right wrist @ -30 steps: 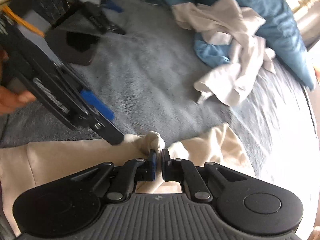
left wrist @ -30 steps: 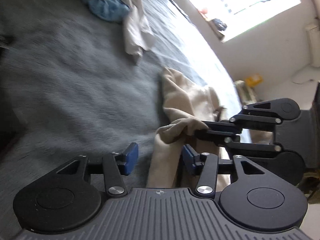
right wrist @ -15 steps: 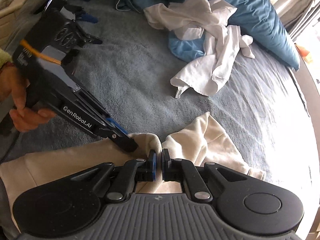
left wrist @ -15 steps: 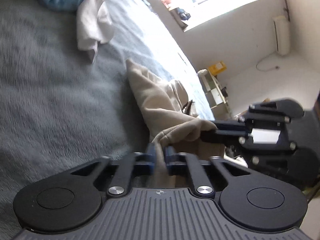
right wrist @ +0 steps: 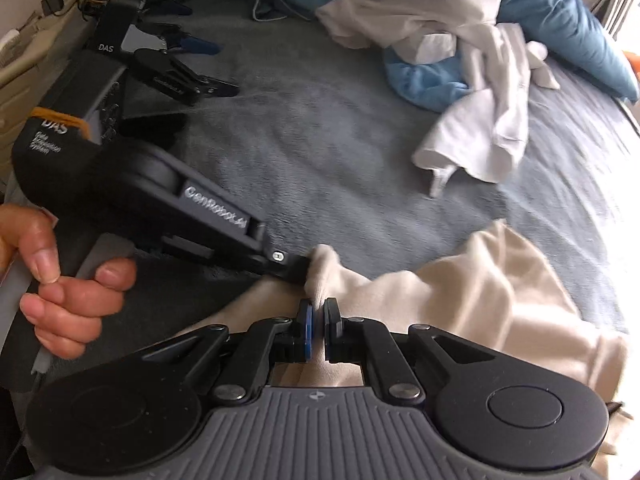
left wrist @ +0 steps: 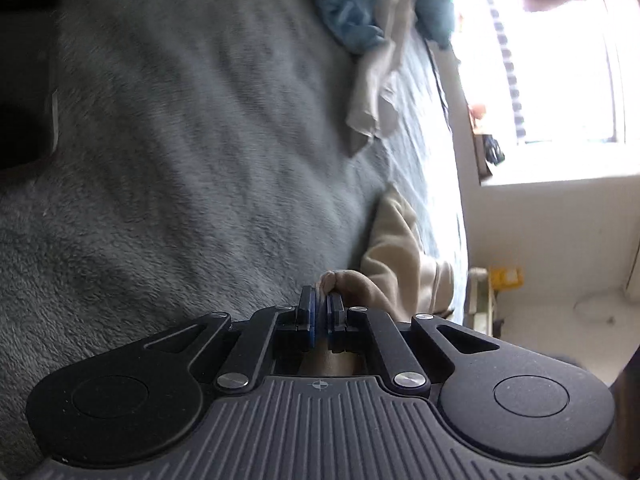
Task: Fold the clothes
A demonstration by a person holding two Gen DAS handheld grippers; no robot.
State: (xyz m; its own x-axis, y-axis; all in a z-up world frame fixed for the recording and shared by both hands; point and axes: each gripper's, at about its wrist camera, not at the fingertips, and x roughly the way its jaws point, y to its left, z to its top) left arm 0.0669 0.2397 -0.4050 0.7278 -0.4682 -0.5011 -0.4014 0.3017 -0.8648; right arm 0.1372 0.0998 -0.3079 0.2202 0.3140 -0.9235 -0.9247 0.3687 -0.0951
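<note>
— What covers the bed [right wrist: 320, 152]?
— A grey fleece blanket, with the beige garment [right wrist: 480, 292] lying at its near edge.
— And beyond it?
— White clothes [right wrist: 480, 92] over a blue one (crumpled together).
— The claws?
— The left claw [left wrist: 319, 312] and right claw [right wrist: 316, 320] each pinch a fold of the garment's edge, side by side.

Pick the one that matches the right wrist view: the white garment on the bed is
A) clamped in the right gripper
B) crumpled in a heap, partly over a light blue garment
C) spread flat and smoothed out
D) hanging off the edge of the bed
B: the white garment lies bunched on the grey blanket and covers part of the light blue garment, while the right gripper pinches the beige garment instead.
</note>
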